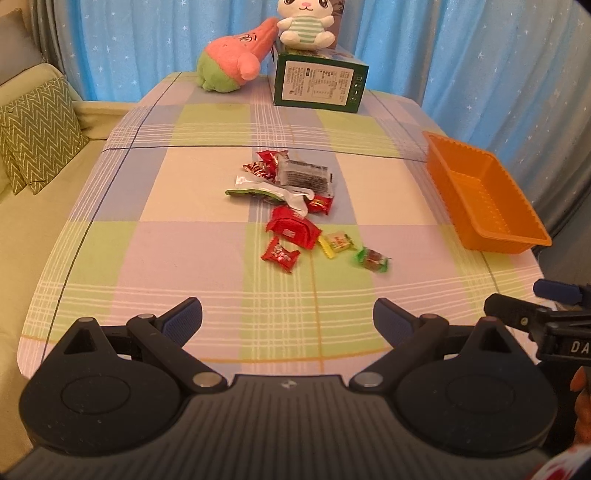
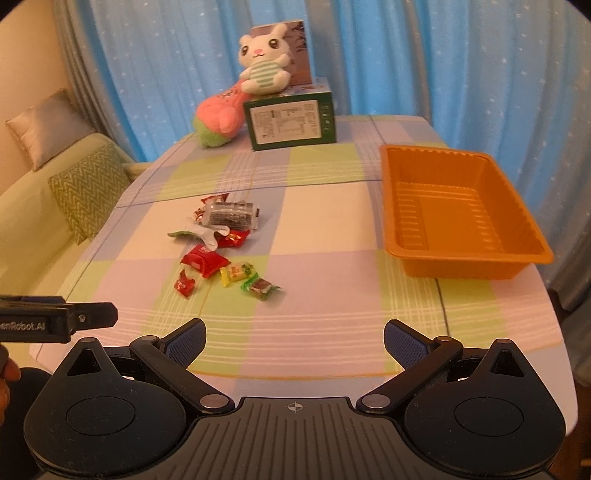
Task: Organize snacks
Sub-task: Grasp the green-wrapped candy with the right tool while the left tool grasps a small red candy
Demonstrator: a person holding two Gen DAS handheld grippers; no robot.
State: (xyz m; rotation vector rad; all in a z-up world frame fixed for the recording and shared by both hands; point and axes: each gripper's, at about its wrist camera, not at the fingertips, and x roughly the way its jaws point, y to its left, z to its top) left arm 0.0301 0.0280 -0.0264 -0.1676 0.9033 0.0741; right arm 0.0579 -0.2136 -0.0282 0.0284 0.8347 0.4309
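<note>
Several wrapped snacks (image 1: 291,206) (image 2: 225,245) lie scattered in the middle of the checked tablecloth: red packets, a clear dark-filled packet (image 1: 304,173), a yellow sweet (image 1: 337,242) and a green one (image 1: 372,259) (image 2: 261,287). An orange tray (image 1: 517,236) (image 2: 461,254) stands at the right, with nothing in it. My left gripper (image 1: 288,317) is open above the near edge, well short of the snacks. My right gripper (image 2: 294,338) is open too, holding nothing. Each gripper's side shows at the edge of the other's view.
A green box (image 1: 319,83) (image 2: 291,123) with a white rabbit plush (image 1: 304,22) on top stands at the far end, a pink and green plush (image 1: 231,61) beside it. A sofa with a zigzag cushion (image 1: 37,133) lies left. Blue curtains hang behind.
</note>
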